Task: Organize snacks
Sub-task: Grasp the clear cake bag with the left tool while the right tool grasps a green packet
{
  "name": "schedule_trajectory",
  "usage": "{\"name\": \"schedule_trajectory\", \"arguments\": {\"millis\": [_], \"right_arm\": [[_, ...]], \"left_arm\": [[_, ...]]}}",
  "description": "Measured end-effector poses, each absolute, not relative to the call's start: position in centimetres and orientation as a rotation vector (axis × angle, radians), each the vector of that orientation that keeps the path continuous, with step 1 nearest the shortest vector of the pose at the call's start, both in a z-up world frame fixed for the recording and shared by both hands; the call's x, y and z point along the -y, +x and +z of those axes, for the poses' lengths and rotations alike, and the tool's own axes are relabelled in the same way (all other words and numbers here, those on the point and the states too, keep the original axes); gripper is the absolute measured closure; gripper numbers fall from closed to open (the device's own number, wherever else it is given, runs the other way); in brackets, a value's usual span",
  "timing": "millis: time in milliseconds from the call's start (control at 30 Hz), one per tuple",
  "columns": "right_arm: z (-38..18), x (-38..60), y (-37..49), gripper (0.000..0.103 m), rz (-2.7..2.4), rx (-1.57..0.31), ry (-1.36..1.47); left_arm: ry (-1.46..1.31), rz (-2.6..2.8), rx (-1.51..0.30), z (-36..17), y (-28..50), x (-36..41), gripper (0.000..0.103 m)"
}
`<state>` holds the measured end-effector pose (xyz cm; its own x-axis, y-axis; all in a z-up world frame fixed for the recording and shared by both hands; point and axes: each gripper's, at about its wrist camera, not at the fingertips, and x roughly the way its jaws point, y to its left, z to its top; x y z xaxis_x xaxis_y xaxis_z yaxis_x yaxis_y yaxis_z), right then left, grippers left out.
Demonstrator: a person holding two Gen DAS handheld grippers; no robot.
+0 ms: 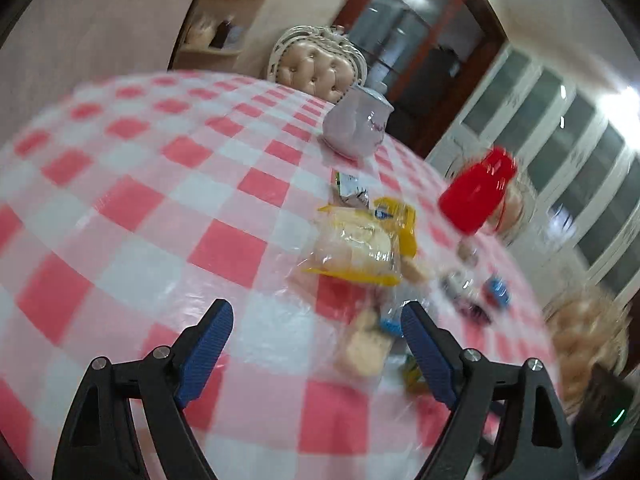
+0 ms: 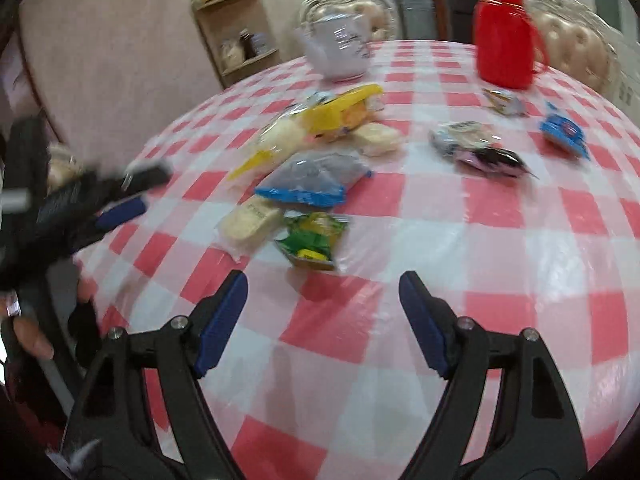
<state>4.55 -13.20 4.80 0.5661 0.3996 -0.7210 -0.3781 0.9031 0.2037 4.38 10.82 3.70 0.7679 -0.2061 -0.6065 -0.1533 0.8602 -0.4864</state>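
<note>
From the left wrist I see my left gripper (image 1: 316, 322) spread wide and empty above the red-and-white checked tablecloth (image 1: 132, 184); the yellow-edged clear bread bag (image 1: 360, 240) lies at one o'clock.

From the right wrist, my right gripper (image 2: 323, 294) gapes empty; the green-and-yellow foil snack packet (image 2: 314, 240) lies at twelve o'clock, the red plastic jug (image 2: 505, 36) at one.

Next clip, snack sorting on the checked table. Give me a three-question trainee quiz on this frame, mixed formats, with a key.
1. True or false: the right gripper is shut on a snack.
2. Which packet lies nearest the right gripper? A) green and yellow packet B) blue packet C) dark packet
3. Fill in: the red flask stands ___ on the checked tablecloth.

Key: 1 false, both it and the left gripper are open and empty; 2 A; 3 upright.
</note>
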Motion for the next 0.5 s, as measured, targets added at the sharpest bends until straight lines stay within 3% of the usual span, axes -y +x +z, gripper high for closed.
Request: {"name": "schedule_trajectory", "arguments": {"millis": [333,367,400,433,500], "right_arm": [[1.8,8.5,8.5,0.026,0.432,-0.916,-0.159],[1.6,8.3,8.8,0.034,0.425,-0.925,-0.169],[1.6,8.4,8.8,0.053,0.405,-0.917,-0.183],[1.7,8.6,8.6,0.062,0.399,-0.910,-0.187],[1.9,9.2,8.5,0.063,0.386,-0.913,-0.190]], "left_arm": [[-0.468,-0.007,-0.720,2.9,5.1,-10.8,0.016],[-0.423,-0.017,-0.725,2.9,5.2,-10.0,0.016],[-0.385,-0.030,-0.728,3.0,5.2,-9.2,0.016],[-0.349,-0.045,-0.728,3.0,5.2,-8.5,0.016],[-0.279,-0.080,-0.732,3.1,5.3,-7.1,0.016]]}}
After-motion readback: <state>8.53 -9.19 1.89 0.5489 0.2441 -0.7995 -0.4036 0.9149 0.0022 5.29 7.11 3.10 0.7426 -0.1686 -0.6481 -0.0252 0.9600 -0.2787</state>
